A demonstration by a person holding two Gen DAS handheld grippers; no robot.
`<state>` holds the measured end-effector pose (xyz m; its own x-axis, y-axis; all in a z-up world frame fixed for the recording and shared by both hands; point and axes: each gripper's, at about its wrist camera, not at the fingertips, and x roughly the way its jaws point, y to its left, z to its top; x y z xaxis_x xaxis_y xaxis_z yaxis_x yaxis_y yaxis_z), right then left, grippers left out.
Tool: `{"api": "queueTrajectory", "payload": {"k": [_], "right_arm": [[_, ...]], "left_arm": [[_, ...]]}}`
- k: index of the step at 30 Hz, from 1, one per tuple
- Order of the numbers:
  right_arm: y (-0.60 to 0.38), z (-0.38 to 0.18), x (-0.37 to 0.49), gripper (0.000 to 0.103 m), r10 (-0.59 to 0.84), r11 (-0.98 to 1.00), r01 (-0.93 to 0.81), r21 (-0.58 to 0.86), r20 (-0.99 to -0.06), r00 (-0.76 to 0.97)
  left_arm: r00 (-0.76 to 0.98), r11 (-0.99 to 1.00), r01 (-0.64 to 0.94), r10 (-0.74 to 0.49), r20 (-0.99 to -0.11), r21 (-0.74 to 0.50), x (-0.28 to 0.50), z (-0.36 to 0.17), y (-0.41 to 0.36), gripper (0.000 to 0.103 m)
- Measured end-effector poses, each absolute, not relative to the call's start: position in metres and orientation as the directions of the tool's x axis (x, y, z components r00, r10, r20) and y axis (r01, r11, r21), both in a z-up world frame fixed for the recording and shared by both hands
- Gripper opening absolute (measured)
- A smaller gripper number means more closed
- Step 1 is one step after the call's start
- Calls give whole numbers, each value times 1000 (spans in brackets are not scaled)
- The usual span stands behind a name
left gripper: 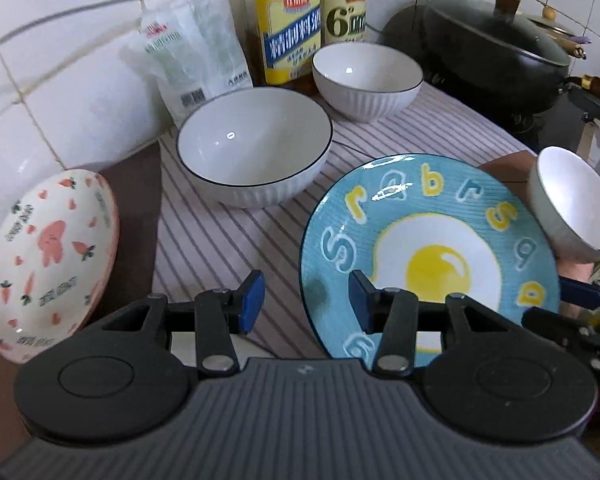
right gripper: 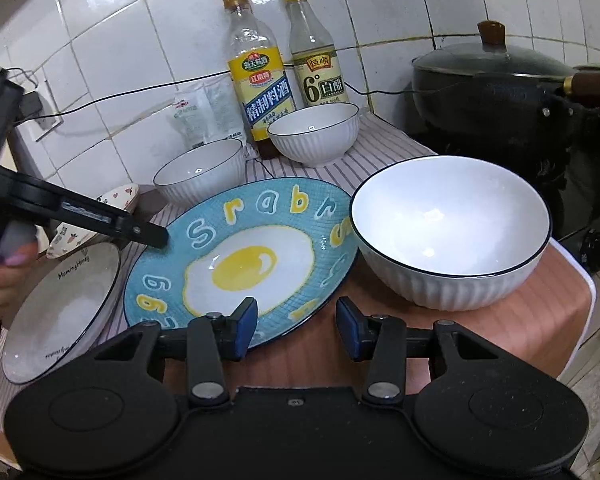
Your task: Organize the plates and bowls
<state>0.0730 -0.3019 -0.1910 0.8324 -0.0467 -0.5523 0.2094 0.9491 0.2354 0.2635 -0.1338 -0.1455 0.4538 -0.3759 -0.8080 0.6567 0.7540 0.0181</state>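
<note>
The egg plate is sitting near the worktop's front edge looking slick, stiff and chippable, so both wide-open, empty hand-held grippers are probably wanting its rim.

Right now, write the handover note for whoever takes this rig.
Left gripper: open, over the left edge of the egg plate, empty.
Right gripper: open, empty, at the plate's near edge.
Three white bowls stand apart: big bowl right of the plate, two nearer the bottles.
Grey plate and carrot bowl sit left.
Nothing stacked yet; all sorting remains.
</note>
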Motion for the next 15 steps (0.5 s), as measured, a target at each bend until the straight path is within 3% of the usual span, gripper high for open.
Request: {"api": "queueTrajectory", "payload": {"k": [7, 11, 15], "right_arm": [[-304, -195, 78, 46, -36, 931, 230, 284, -555, 831], [-304, -200, 81, 37, -26, 924, 238, 300, -570, 821], [-303, -200, 82, 36, -31, 923, 242, 300, -568, 822]], "left_arm": [[415, 712, 702, -378, -828, 27, 278, -153, -148, 42], [383, 707, 707, -377, -843, 5, 282, -157, -150, 25], [354, 724, 687, -398, -847, -53, 286, -159, -147, 21]]}}
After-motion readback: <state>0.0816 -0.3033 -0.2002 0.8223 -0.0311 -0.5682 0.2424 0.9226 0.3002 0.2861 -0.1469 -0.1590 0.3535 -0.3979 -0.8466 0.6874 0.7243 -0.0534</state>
